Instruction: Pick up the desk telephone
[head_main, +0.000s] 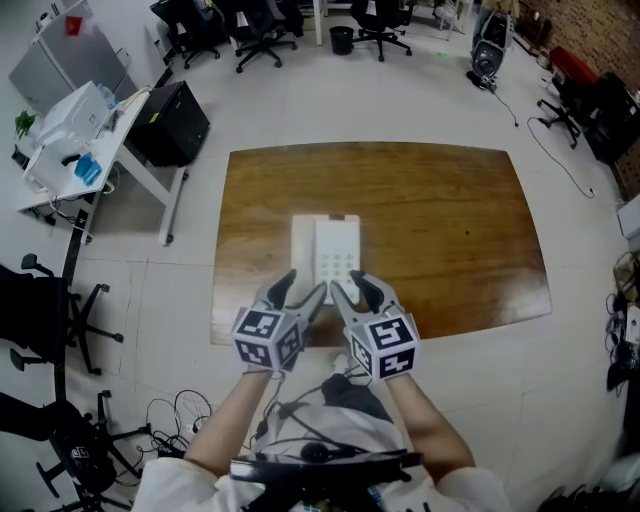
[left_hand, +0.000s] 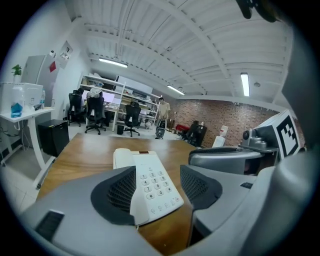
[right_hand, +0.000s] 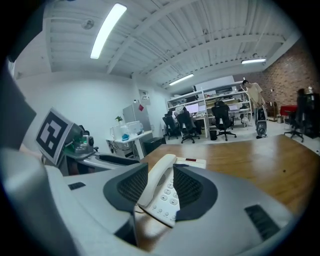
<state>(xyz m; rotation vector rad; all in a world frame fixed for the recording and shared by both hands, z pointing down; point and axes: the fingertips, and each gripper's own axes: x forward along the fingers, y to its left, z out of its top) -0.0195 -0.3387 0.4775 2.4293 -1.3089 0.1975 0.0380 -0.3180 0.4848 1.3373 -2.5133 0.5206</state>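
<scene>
A white desk telephone (head_main: 327, 252) lies flat on the brown wooden table (head_main: 450, 220), its handset along its left side and its keypad on the right. Both grippers hover side by side at the phone's near end. My left gripper (head_main: 305, 292) stands open; in the left gripper view (left_hand: 157, 192) the phone's keypad end (left_hand: 152, 185) shows between the jaws, and the pads (left_hand: 117, 192) do not press it. My right gripper (head_main: 350, 290) is open too; in the right gripper view (right_hand: 161, 189) the handset (right_hand: 157, 177) shows in the gap, untouched by the pads (right_hand: 192, 190).
The table's near edge (head_main: 300, 340) runs just under the grippers. A white desk (head_main: 70, 140) with boxes and a black cabinet (head_main: 170, 120) stand at the left. Office chairs (head_main: 260, 30) line the far side, and cables (head_main: 170, 415) lie on the floor.
</scene>
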